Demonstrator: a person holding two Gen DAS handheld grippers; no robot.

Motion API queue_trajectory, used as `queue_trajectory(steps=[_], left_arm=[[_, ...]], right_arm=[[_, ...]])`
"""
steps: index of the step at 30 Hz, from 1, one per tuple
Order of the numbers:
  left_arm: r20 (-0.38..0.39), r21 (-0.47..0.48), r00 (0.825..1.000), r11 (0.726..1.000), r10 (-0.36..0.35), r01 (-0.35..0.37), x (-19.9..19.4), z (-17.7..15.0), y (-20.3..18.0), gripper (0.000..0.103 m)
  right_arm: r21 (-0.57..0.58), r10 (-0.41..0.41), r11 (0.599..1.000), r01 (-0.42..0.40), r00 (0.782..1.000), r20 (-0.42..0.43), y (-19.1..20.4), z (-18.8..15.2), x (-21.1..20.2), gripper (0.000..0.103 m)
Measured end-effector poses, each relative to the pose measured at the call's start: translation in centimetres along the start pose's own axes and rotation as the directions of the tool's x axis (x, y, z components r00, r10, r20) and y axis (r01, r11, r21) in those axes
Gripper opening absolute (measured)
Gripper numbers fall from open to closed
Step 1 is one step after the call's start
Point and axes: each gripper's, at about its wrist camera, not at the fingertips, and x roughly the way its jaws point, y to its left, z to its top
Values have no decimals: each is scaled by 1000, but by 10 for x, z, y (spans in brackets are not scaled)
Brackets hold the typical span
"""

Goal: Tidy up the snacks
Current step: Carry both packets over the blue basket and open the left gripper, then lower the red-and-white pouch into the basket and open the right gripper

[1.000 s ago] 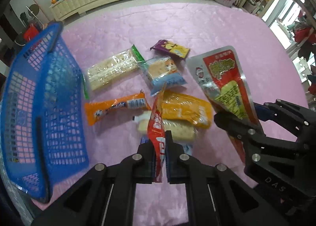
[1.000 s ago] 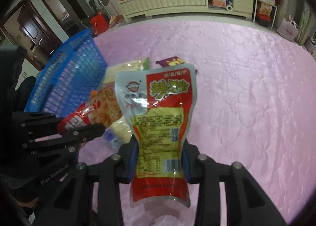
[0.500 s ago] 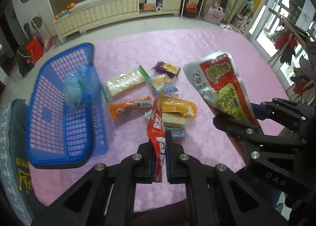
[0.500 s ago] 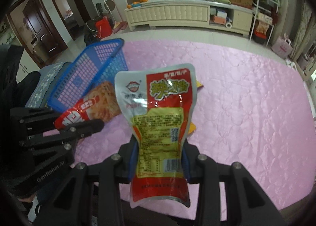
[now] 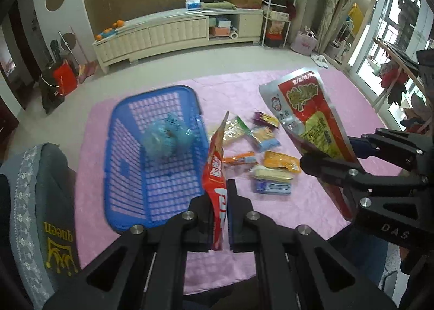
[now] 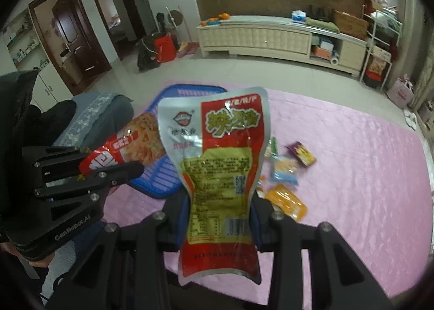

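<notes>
My left gripper [image 5: 227, 201] is shut on a red snack packet [image 5: 217, 171], held edge-on high above the pink table; it also shows in the right wrist view [image 6: 127, 147]. My right gripper [image 6: 219, 218] is shut on a large red-and-silver pouch [image 6: 219, 163], also seen in the left wrist view [image 5: 309, 120]. A blue basket [image 5: 152, 152] holding a blue wrapped item [image 5: 168, 136] lies at the table's left. Several loose snacks [image 5: 265, 158] lie to its right.
The pink tablecloth [image 6: 366, 163] covers the table. A grey chair back [image 5: 35, 201] stands at the table's left. A cream cabinet [image 5: 176, 33] lines the far wall across open floor.
Both grippers have risen well above the table with their packets still held. The basket and loose snacks now look smaller and farther below.
</notes>
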Motion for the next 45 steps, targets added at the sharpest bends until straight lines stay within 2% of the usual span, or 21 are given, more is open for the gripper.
queue_trajectory(steps=[6,10,16,30,32,34,37,45], left_arm=[[19,-28,1000,1000,5,-4,-10,11,36,7],[18,-56,1000,998,-13,14,-4,21,61,7],[-10,-88,999,996,-31,30,26,36,90,7],[-86,-158,996,987,-34,20,114,60,132,7],[-88,-157,996,987,-28,14,121,63,135,18],[-77,-158,997,987,-10,-3,123,65,138,57],[-55,-143,998,989,15,-22,119,64,137,59],[-37,-153,999,988,3,-9,99,52,142,60]], right_arm=[[-25,44,999,-44,999,-17,23,30,22,42],[-38,61,997,-62,998,-30,36,50,39,42],[-46,78,996,-81,995,-54,48,76,73,42],[-18,81,996,-83,989,-123,44,98,142,42],[-13,82,996,-84,989,-121,42,99,144,42],[-13,84,996,-86,989,-119,40,97,144,42],[-16,70,997,-73,989,-127,38,91,141,42],[4,84,996,-84,989,-118,45,97,131,42]])
